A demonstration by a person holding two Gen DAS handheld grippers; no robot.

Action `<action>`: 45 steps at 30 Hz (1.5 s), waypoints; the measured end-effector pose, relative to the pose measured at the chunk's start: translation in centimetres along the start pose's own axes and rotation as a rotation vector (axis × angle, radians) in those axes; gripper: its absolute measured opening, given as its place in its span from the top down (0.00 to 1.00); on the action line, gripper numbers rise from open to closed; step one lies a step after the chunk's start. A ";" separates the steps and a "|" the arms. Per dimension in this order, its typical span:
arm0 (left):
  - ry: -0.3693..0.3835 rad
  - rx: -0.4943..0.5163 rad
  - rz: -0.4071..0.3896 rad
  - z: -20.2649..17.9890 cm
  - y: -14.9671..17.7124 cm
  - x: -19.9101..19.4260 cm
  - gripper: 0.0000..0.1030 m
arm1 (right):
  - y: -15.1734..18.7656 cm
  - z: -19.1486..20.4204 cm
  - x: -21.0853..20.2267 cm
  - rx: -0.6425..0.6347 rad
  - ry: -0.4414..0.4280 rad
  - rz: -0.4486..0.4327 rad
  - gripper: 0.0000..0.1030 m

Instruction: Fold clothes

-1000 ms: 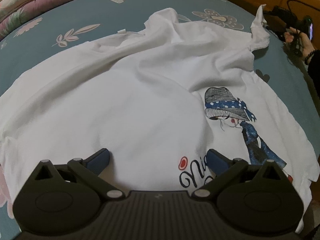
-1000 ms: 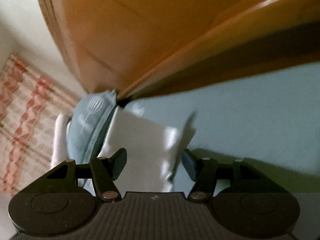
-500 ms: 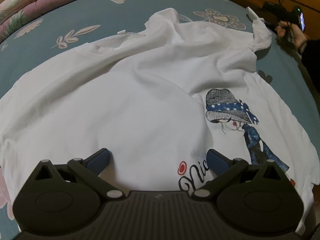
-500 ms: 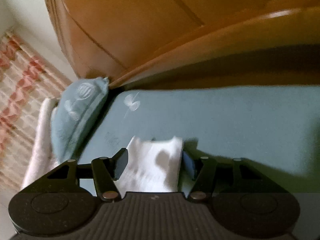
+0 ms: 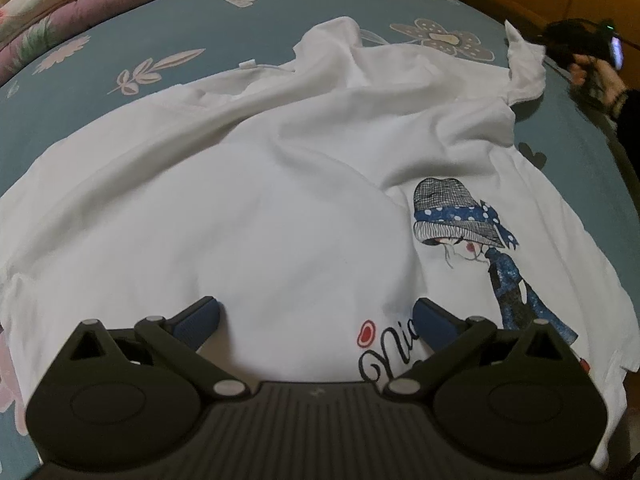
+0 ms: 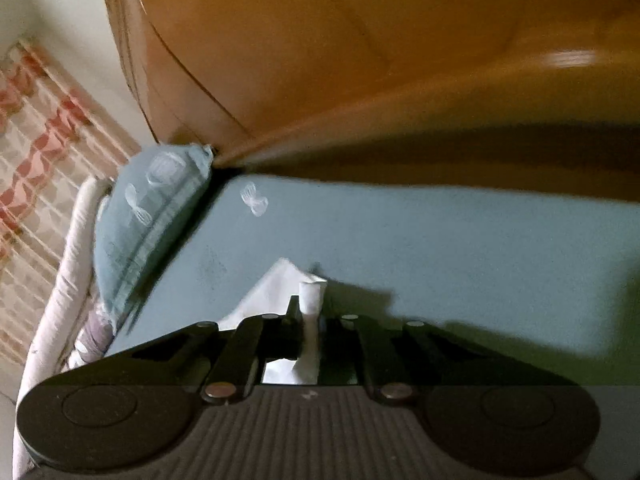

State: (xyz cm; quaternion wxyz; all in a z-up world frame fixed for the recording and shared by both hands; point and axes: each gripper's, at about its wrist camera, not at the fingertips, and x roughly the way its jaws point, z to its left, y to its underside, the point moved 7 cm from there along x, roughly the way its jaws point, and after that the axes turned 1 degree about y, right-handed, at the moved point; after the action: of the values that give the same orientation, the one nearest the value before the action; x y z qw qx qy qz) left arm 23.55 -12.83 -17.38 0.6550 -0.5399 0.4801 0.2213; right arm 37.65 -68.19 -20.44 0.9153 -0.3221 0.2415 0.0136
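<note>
Pillow (image 6: 148,216) and headboard (image 6: 320,60) (orange wood) flank right gripper (image 6: 310,312) pinching shirt (image 6: 308,304).

Bare teal bed (image 5: 280,28) lies open beyond the spread white shirt (image 5: 260,200), while the orange headboard (image 6: 360,60) and a blue pillow (image 6: 152,216) close off the far side.

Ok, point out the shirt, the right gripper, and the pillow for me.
shirt (image 5: 260,216): left wrist view, plain white middle of the fabric.
right gripper (image 6: 310,312): right wrist view, between the fingertips, shut on a shirt sleeve.
pillow (image 6: 148,216): right wrist view, blue patterned face.
</note>
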 end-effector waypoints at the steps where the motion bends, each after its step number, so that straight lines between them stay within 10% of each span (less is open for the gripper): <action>1: -0.002 0.001 0.000 0.0 0.1 -0.1 0.01 | -0.3 -0.2 -1.2 0.001 0.002 -0.019 0.91; 14: 0.007 0.001 -0.047 0.1 0.4 -2.5 0.01 | -2.1 -3.9 -16.8 -0.077 0.141 -0.105 0.91; 22: 0.009 -0.009 -0.072 0.8 0.9 -3.9 0.01 | 0.3 -6.7 -19.0 -0.154 0.392 -0.038 0.80; 31: -0.023 -0.048 -0.091 3.6 1.9 -5.1 0.01 | 2.1 2.4 -19.2 -0.454 0.411 -0.120 0.71; 40: -0.048 -0.073 -0.112 8.9 0.9 -5.0 0.01 | 15.3 20.6 -11.4 -0.789 -0.187 0.246 0.57; 45: 0.011 -0.125 -0.121 10.9 0.0 -4.0 0.01 | 25.0 30.1 -7.7 -0.979 -0.373 0.414 0.56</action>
State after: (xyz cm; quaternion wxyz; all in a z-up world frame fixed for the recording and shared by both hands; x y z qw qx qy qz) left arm 25.99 -1.90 -14.40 0.6293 -0.6091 0.4356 0.2080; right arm 39.40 -29.46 -11.24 0.6643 -0.6474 0.0992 0.3601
